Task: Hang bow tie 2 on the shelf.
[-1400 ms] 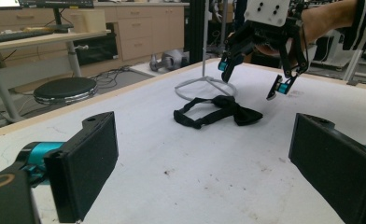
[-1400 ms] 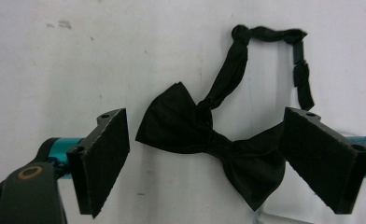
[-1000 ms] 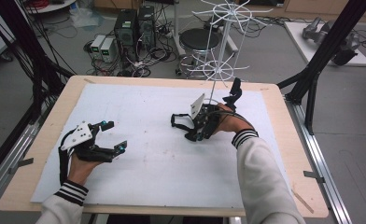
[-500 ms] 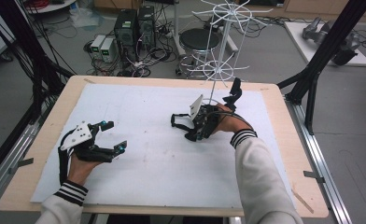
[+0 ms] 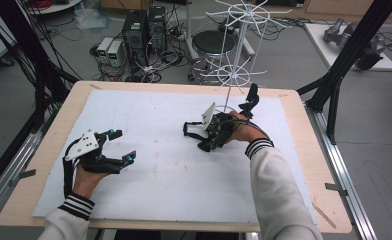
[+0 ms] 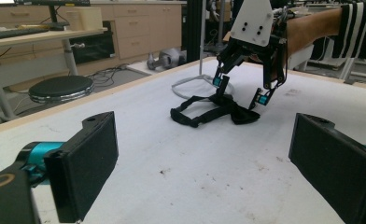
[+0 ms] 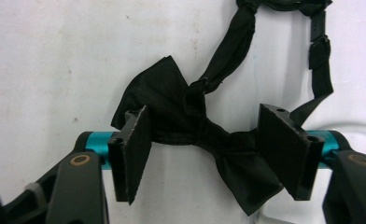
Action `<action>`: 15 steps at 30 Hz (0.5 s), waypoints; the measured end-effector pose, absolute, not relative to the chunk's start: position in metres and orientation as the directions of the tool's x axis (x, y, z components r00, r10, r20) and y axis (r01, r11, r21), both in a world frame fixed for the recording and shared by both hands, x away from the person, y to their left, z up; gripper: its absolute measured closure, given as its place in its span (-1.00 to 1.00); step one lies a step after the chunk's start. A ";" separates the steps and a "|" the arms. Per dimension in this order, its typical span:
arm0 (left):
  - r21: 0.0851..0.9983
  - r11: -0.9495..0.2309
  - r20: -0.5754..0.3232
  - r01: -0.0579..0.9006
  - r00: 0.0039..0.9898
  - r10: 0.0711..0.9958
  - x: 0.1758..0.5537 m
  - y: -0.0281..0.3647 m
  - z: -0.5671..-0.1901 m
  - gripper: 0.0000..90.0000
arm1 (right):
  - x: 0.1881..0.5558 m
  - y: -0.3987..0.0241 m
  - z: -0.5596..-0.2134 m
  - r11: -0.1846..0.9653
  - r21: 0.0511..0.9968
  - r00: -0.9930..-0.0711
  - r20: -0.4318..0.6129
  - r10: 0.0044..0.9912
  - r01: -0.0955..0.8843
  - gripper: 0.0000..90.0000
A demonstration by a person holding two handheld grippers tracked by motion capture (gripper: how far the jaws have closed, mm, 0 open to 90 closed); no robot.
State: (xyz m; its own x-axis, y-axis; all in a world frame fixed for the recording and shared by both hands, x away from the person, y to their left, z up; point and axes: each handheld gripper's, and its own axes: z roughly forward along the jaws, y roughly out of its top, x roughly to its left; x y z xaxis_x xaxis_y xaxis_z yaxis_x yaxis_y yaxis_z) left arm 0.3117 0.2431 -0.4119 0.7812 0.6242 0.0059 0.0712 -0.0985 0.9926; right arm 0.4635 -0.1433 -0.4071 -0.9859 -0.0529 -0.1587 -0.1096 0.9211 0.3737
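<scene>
Right gripper (image 7: pixel 204 154) low over black bow tie (image 7: pixel 190 135), which lies flat on white table cover (image 5: pixel 159 190) near wire rack's base (image 5: pixel 223 107). Jaws have just been closing, now straddle knot, pads not yet pressing cloth. Looks like grasp about to land. Left gripper (image 5: pixel 118 145) parked well apart, jaws wide, nothing between.

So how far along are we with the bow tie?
Nothing looks done yet: the bow tie lies flat on the table, and the wire rack is bare. In hand: the right hand-held gripper straddles the knot, its jaws just closing, pads not yet pressing. The left hand-held gripper rests open. Gripping and lifting remain.
</scene>
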 end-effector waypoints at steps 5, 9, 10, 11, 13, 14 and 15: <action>0.993 -0.098 0.006 0.071 0.780 0.626 0.312 0.243 -0.412 -0.81 | 0.464 -0.143 -0.409 0.926 0.360 -0.988 -0.144 -0.063 -0.112 -0.08; 0.993 -0.098 0.004 0.073 0.780 0.625 0.311 0.243 -0.412 -0.81 | 0.465 -0.146 -0.409 0.929 0.358 -0.991 -0.129 -0.046 -0.090 0.01; 0.993 -0.097 0.004 0.073 0.779 0.626 0.311 0.243 -0.412 -0.81 | 0.465 -0.146 -0.409 0.931 0.354 -0.991 -0.129 -0.046 -0.089 0.02; 0.993 -0.097 0.005 0.072 0.780 0.626 0.312 0.243 -0.413 -0.81 | 0.465 -0.146 -0.409 0.932 0.352 -0.991 -0.130 -0.045 -0.088 0.02; 0.993 -0.096 0.002 0.074 0.780 0.626 0.312 0.243 -0.413 -0.81 | 0.465 -0.146 -0.409 0.932 0.352 -0.991 -0.130 -0.045 -0.088 0.04; 0.993 -0.096 0.002 0.075 0.781 0.625 0.312 0.243 -0.413 -0.81 | 0.465 -0.146 -0.410 0.932 0.350 -0.990 -0.133 -0.045 -0.089 0.07; 0.993 -0.095 0.001 0.075 0.781 0.625 0.312 0.243 -0.413 -0.81 | 0.465 -0.146 -0.410 0.934 0.347 -0.991 -0.129 -0.037 -0.080 0.08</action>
